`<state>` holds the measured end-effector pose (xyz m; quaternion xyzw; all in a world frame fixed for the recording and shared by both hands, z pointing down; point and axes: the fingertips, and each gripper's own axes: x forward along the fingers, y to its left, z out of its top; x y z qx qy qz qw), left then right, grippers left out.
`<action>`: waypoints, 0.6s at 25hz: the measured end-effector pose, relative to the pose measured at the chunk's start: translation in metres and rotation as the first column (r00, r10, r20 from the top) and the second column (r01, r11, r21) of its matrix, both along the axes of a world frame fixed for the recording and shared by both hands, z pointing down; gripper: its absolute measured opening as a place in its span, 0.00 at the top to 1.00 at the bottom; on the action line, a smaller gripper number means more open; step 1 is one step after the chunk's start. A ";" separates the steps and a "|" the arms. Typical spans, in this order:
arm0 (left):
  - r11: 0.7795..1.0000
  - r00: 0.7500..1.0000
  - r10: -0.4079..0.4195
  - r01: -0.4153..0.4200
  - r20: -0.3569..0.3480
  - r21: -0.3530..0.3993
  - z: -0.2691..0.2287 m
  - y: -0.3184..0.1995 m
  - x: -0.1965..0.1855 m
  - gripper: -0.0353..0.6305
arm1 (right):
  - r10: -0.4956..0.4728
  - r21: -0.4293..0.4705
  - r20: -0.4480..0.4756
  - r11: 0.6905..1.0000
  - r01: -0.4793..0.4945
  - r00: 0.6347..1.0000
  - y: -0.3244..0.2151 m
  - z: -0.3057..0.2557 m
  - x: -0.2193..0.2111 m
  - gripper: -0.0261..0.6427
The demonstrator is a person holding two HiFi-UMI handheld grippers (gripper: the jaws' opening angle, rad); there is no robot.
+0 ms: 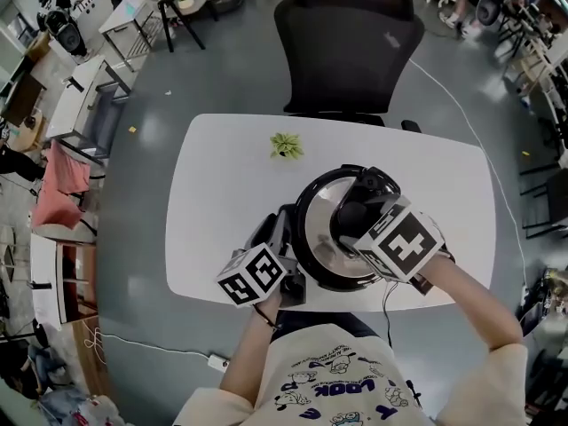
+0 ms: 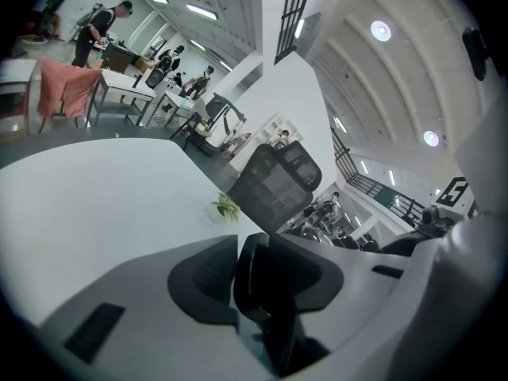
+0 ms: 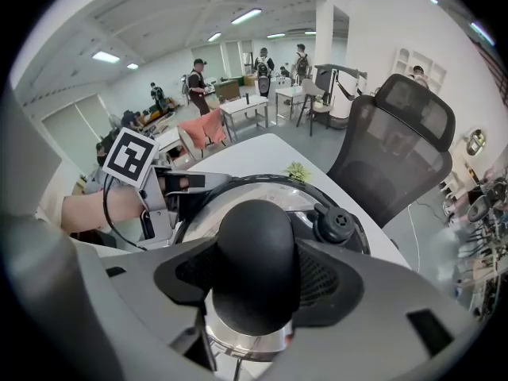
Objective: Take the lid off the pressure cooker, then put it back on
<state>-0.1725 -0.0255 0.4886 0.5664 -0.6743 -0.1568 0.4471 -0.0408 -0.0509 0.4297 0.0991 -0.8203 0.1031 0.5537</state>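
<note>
The steel pressure cooker (image 1: 312, 254) stands on the white table (image 1: 222, 193), near its front edge. Its lid (image 3: 238, 195) lies on the pot, with a black valve (image 3: 334, 225) at one side. From above, my right gripper (image 1: 355, 213) is shut on the lid's round black knob (image 3: 255, 260), a pad pressed against each side. At the pot's left side, my left gripper (image 1: 284, 240) is shut on the cooker's black side handle (image 2: 266, 280). The right gripper view also shows the left gripper (image 3: 181, 187) against the pot's rim.
A small green plant (image 1: 286, 145) sits on the table behind the cooker. A black mesh office chair (image 1: 346, 34) stands at the far side. Desks, equipment and people fill the room at the back and left.
</note>
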 end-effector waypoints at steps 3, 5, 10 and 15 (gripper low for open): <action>1.000 1.000 0.001 -0.001 0.004 -0.007 0.000 -0.001 0.000 0.74 | 0.000 -0.002 -0.006 1.000 0.000 1.000 -0.001 0.000 0.001 0.52; 1.000 1.000 0.004 -0.004 0.001 -0.009 0.001 -0.001 0.000 0.74 | 0.001 -0.004 -0.010 1.000 -0.001 1.000 -0.001 0.001 0.000 0.52; 1.000 1.000 0.008 -0.008 0.008 -0.010 0.000 0.000 -0.001 0.74 | 0.003 -0.002 -0.005 1.000 -0.003 1.000 0.000 -0.001 -0.001 0.52; 1.000 1.000 0.011 -0.011 0.019 -0.009 0.000 -0.001 -0.002 0.74 | 0.008 -0.017 0.002 1.000 -0.008 1.000 -0.002 -0.003 -0.002 0.52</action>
